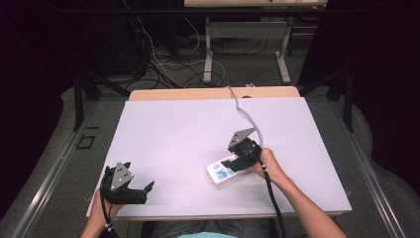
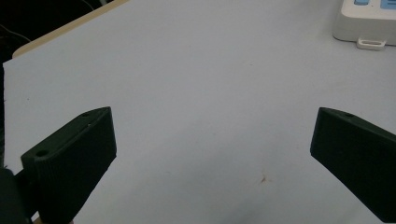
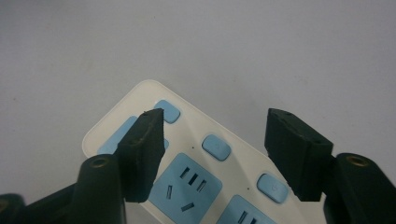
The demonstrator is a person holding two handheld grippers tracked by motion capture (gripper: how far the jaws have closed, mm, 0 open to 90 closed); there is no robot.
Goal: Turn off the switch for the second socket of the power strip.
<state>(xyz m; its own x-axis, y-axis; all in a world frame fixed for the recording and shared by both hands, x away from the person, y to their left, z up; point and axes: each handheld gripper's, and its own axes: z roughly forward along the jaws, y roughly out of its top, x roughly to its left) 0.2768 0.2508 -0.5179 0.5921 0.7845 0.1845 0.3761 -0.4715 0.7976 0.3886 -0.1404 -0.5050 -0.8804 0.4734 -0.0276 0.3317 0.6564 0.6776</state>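
Nearest me, left tongs (image 1: 140, 189) rest spread on the bench (image 1: 173, 134); my right tongs (image 3: 212, 135) hover spread over the power strip (image 3: 205, 177).

The left gripper (image 2: 212, 154) holds its two black jaws wide apart just above a pale table top (image 2: 201, 84), with nothing between them. At the upper right corner lies the end of a white power strip (image 2: 366, 25) with blue parts, well apart from the jaws. A wooden table edge (image 2: 70, 28) runs along the upper left.
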